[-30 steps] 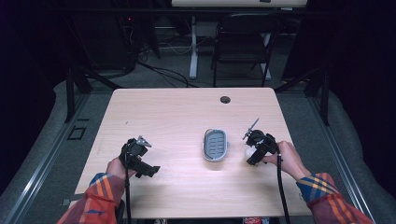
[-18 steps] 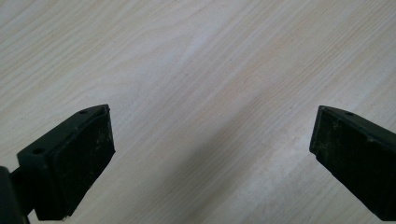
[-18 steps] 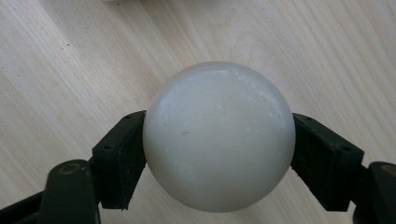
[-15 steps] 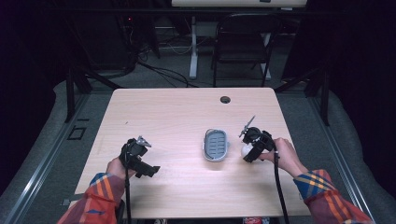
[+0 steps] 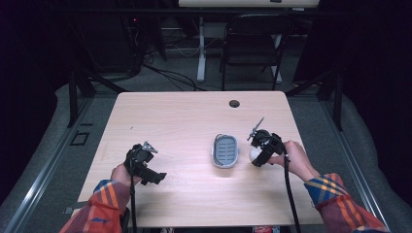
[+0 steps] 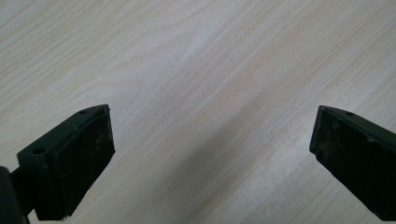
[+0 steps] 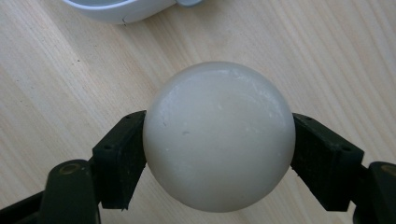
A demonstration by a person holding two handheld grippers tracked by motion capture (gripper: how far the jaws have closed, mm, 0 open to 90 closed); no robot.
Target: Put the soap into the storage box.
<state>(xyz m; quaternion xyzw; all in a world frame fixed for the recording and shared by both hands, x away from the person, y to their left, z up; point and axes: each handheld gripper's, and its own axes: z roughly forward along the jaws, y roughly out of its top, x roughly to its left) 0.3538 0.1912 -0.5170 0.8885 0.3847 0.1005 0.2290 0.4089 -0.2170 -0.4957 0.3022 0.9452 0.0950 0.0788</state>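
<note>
Shifting the right gripper [image 5: 256, 156] left toward the soap dish [image 5: 226, 151], you kept its jaws clamped on the white ball [image 7: 218, 142], readying placement, while the left gripper [image 6: 212, 154] stayed open.

In the right gripper view, the white dish [image 7: 122, 10] is cut off by the top edge, so only a curved strip of its rim shows. The white ball [image 7: 218, 140] hides the pads of the right claw [image 7: 218, 154] and the surface beneath it. In the high view the ball [image 5: 254, 154] is mostly hidden behind that claw [image 5: 257, 156]. In the left gripper view, the left claw [image 6: 212, 154] has both jaws cut off by the bottom edge.
</note>
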